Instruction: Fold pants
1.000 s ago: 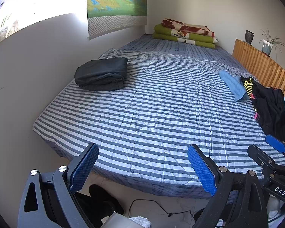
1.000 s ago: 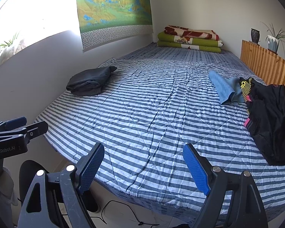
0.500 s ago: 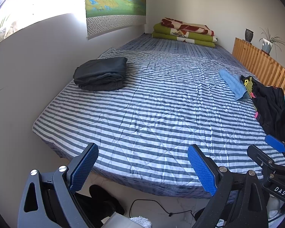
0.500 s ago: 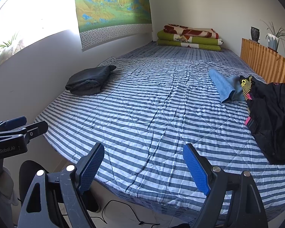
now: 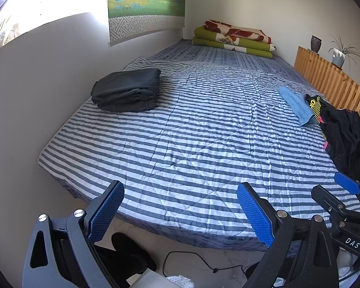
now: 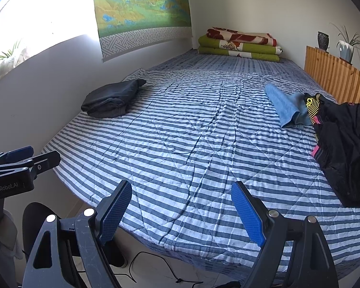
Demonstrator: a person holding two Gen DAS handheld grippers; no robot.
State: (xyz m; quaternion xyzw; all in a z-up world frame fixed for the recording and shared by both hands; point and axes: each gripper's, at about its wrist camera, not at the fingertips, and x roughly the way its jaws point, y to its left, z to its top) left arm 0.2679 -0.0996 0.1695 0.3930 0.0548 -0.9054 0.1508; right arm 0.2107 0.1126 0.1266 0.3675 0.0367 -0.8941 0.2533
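Dark grey pants (image 5: 126, 90) (image 6: 110, 98) lie folded in a stack at the left side of the striped bed, near the wall. A crumpled black garment with yellow and pink trim (image 5: 340, 132) (image 6: 343, 144) lies at the bed's right side, with a blue cloth (image 5: 296, 105) (image 6: 285, 104) beside it. My left gripper (image 5: 180, 213) hangs open over the bed's near edge, empty. My right gripper (image 6: 182, 211) is likewise open and empty at the near edge. Each gripper shows at the edge of the other's view.
The striped bed (image 5: 192, 132) fills most of both views. Folded green and red blankets (image 5: 235, 39) lie at its far end. A wooden slat rail (image 6: 336, 76) with potted plants runs along the right. A black cable (image 5: 192, 261) and a dark shoe lie on the floor below.
Both views have drawn back slightly from the bed; the grippers stay open and empty and nothing on the bed has moved.
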